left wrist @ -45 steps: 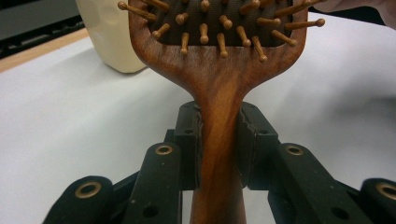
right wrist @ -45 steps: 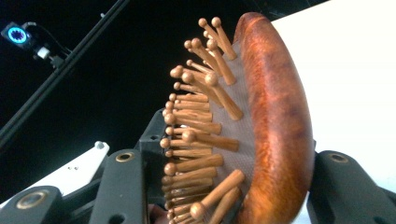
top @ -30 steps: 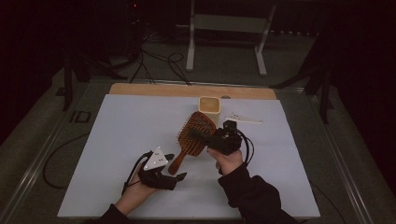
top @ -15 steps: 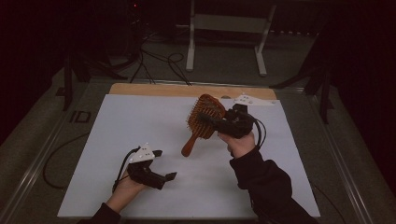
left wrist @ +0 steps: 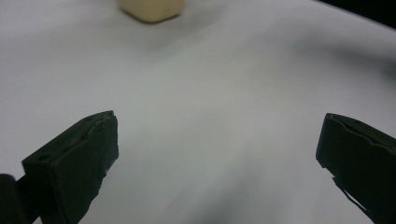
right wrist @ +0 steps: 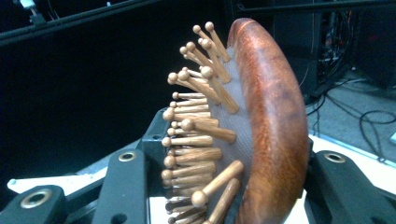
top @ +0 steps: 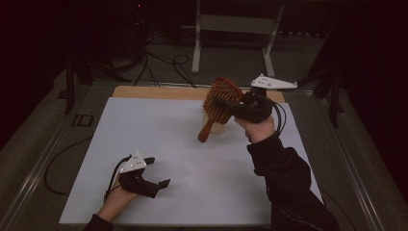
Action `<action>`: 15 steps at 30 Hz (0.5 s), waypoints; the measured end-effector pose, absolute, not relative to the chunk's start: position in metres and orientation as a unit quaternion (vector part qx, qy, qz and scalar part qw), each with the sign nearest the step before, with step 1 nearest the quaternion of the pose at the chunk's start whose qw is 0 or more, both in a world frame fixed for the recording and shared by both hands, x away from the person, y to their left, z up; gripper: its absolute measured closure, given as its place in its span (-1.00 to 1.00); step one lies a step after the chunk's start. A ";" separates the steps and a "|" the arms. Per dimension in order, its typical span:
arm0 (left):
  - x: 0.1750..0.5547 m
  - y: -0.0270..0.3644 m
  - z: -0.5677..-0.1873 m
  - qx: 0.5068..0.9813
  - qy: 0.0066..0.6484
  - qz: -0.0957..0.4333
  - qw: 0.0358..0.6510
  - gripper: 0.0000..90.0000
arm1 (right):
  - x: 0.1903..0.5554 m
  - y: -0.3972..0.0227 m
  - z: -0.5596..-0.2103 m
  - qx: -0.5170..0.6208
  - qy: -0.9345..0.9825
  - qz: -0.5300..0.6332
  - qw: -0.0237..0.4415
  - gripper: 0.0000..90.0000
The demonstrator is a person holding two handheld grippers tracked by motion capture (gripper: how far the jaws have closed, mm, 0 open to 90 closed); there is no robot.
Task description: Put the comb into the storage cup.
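At the left, our left gripper [top: 153,172] rests low on the white table sheet [top: 159,130] near the front edge, its 2 black jaws spread wide with nothing between them; we judge it is parked there to stay clear while the other hand works. In the left gripper view its blocky, matte, slightly chipped pads [left wrist: 77,161] frame bare sheet, with a small cream, round-cornered block [left wrist: 150,8] lying farther off. Moving right, that same cream block [top: 215,127] sits toward the back of the sheet, partly hidden behind the brush handle. Above it our right gripper [top: 230,107] holds the wooden hairbrush [top: 219,103] in the air, handle hanging down and to the left. The jaws are closed across the oval head, probably because the broad head gives a firmer hold than the thin handle. In the right gripper view the hairbrush [right wrist: 266,121] shows a glossy reddish-brown curved back, a grey cushion, and ball-tipped wooden pins.
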State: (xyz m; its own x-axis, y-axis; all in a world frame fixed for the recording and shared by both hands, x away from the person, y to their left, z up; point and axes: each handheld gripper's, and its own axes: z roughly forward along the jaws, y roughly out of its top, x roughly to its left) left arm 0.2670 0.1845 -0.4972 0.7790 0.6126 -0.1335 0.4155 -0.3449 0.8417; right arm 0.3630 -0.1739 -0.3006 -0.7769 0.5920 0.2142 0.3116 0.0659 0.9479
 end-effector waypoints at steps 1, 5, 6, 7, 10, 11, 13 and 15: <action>0.266 0.187 -0.498 0.813 0.318 0.103 0.477 -1.00 | 0.364 -0.175 -0.297 0.312 0.721 0.607 0.120 0.13; 0.261 0.197 -0.500 0.810 0.329 0.102 0.474 -1.00 | 0.370 -0.179 -0.284 0.308 0.719 0.608 0.136 0.13; 0.260 0.200 -0.500 0.809 0.331 0.104 0.475 -1.00 | 0.372 -0.179 -0.282 0.309 0.719 0.607 0.140 0.13; 0.258 0.203 -0.500 0.808 0.333 0.106 0.474 -1.00 | 0.373 -0.180 -0.279 0.309 0.719 0.605 0.144 0.13; 0.253 0.209 -0.500 0.806 0.338 0.117 0.471 -1.00 | 0.379 -0.181 -0.273 0.310 0.720 0.601 0.155 0.13; 0.251 0.211 -0.501 0.805 0.339 0.121 0.471 -1.00 | 0.381 -0.181 -0.272 0.311 0.721 0.599 0.159 0.13; 0.248 0.214 -0.501 0.801 0.341 0.130 0.476 -1.00 | 0.386 -0.181 -0.270 0.313 0.722 0.595 0.165 0.13; 0.246 0.218 -0.501 0.796 0.340 0.135 0.482 -1.00 | 0.391 -0.181 -0.267 0.318 0.721 0.592 0.169 0.13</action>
